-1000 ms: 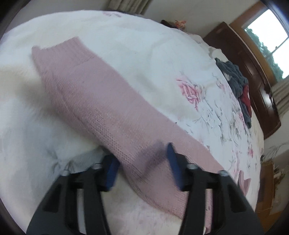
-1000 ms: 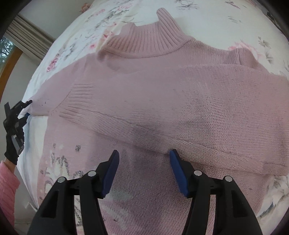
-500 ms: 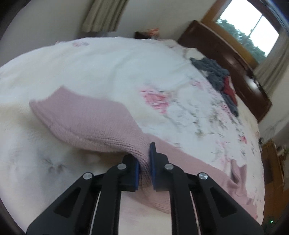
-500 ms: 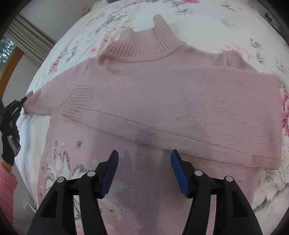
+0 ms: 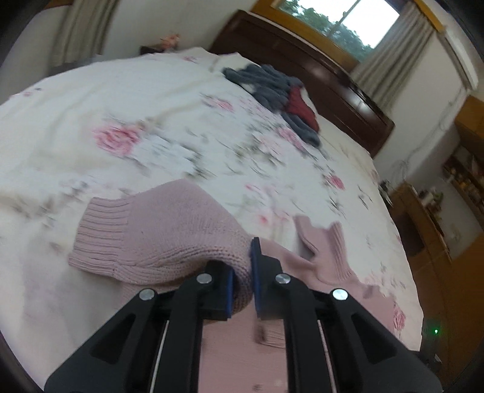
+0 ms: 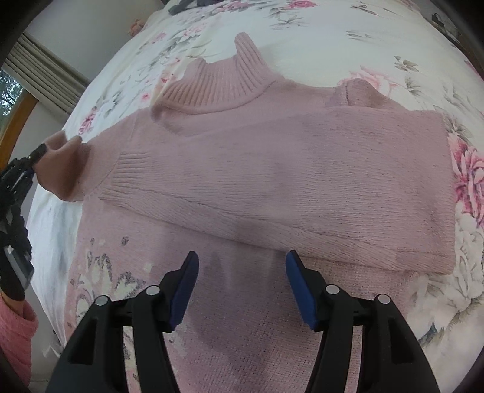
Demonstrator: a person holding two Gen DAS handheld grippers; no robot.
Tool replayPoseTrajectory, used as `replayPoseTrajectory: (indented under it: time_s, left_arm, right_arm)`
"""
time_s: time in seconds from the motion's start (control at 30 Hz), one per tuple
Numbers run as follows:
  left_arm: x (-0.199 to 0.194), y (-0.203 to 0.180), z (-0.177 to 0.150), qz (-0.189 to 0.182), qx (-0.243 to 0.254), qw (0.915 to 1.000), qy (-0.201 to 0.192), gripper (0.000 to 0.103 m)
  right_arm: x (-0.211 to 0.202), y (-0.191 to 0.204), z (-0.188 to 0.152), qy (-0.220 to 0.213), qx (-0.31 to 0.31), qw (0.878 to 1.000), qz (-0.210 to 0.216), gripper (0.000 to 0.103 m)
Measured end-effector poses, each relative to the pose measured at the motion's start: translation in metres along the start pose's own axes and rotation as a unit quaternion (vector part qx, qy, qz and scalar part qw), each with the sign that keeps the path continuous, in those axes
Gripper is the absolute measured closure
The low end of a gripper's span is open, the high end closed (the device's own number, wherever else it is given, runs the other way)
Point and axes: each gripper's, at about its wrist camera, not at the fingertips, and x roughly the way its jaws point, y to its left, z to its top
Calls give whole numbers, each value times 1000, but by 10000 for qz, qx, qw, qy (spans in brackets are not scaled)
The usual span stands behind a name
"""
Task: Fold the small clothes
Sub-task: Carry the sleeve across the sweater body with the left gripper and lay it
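A pink knitted turtleneck sweater [image 6: 272, 181] lies flat on the floral bedspread [image 6: 423, 39], one sleeve folded across its chest. My left gripper [image 5: 242, 278] is shut on the other sleeve [image 5: 157, 238], which hangs lifted with its ribbed cuff [image 5: 99, 235] to the left. In the right wrist view the left gripper [image 6: 33, 160] shows at the far left edge, holding that sleeve [image 6: 63, 169]. My right gripper [image 6: 242, 284] hovers open above the sweater's lower body, nothing between its blue pads [image 6: 184, 290]. The ribbed collar [image 6: 217, 84] points away from it.
A heap of grey and red clothes [image 5: 278, 90] lies near the dark wooden headboard [image 5: 332, 75]. Wooden furniture [image 5: 438, 217] stands right of the bed, a curtained window [image 5: 348, 27] behind it. A pink-sleeved arm [image 6: 15, 332] shows at the lower left.
My left gripper shut on the sleeve and lifted it, swinging toward the sweater's body. The right gripper stayed open and pulled back slightly from the sweater.
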Motion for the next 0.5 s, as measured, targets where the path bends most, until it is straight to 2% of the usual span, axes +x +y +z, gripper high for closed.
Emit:
replayPoseTrajectory:
  time_s: [0.13,0.23,0.43,0.5]
  left_arm:
    - [27,-23,-23,-169,22,9995,251,95]
    - [46,-29,-39,-139,15,9988,465,94]
    - [80,-18,-73,64,-186,9953,949,92]
    - [86,-14,-78,132,-192,9941,1055,89]
  right_arm:
    - [1,-4,-1,0,16,10000,27,43]
    - [4,-7,-2,26,33,10000,27,43]
    - [8,-8,-4,52,59,10000,36,43]
    - [9,-8,-4,67,66,10000,27,43]
